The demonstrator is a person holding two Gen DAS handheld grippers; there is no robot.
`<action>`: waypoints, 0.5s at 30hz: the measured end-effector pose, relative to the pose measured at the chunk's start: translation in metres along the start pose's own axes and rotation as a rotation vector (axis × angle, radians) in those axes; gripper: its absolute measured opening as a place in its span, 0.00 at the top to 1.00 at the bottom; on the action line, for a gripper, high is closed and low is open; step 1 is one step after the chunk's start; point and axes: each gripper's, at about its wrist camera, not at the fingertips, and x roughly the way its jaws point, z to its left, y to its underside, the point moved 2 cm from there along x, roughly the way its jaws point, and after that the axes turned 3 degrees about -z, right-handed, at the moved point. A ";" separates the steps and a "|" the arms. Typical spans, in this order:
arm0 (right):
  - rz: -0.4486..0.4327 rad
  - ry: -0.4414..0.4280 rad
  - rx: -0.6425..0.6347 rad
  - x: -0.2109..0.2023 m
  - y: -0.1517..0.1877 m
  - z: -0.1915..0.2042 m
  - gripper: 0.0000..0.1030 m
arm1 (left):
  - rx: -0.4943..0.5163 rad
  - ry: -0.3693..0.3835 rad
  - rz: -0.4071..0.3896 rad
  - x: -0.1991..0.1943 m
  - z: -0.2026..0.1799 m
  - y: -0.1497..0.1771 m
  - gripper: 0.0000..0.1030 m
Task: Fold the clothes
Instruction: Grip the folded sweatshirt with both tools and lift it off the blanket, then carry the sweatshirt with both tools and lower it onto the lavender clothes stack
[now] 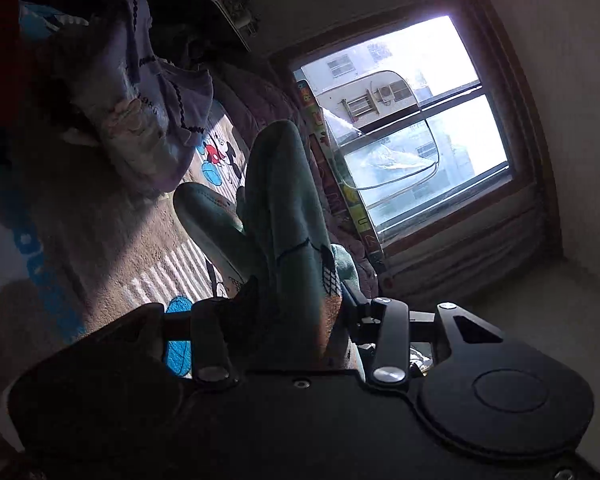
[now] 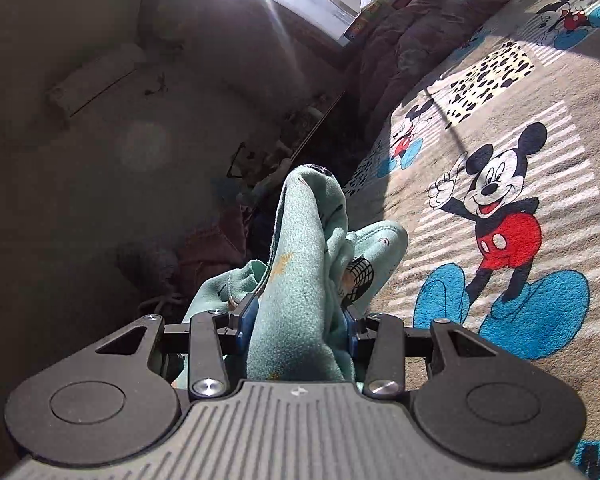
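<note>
Left gripper (image 1: 288, 312) and right gripper (image 2: 296, 320) near level, apparently clamping teal garment (image 2: 300, 240)

Hard daylight pours through the window (image 1: 412, 120), blown out to white glare, leaving the left wrist view backlit and its foreground nearly black. In the right wrist view sun strikes the cartoon-print rug (image 2: 500, 208) brightly, the wall (image 2: 100, 140) stays dim, and fisheye bending curves every edge.

A cartoon-mouse rug (image 2: 500, 128) covers the floor. A purple quilt (image 2: 412, 40) is bunched along its window edge; a lilac garment heap (image 1: 148, 92) lies on it.
</note>
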 end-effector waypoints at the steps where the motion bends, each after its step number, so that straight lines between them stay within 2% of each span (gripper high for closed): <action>1: 0.010 -0.021 -0.007 0.017 -0.003 0.007 0.58 | 0.010 0.008 -0.023 0.001 0.000 -0.015 0.60; 10: -0.009 -0.251 -0.128 0.150 -0.038 0.084 0.58 | 0.120 0.097 -0.232 0.025 0.000 -0.139 0.60; 15: -0.040 -0.349 -0.145 0.218 -0.057 0.103 0.58 | 0.065 0.120 -0.268 0.054 0.032 -0.188 0.60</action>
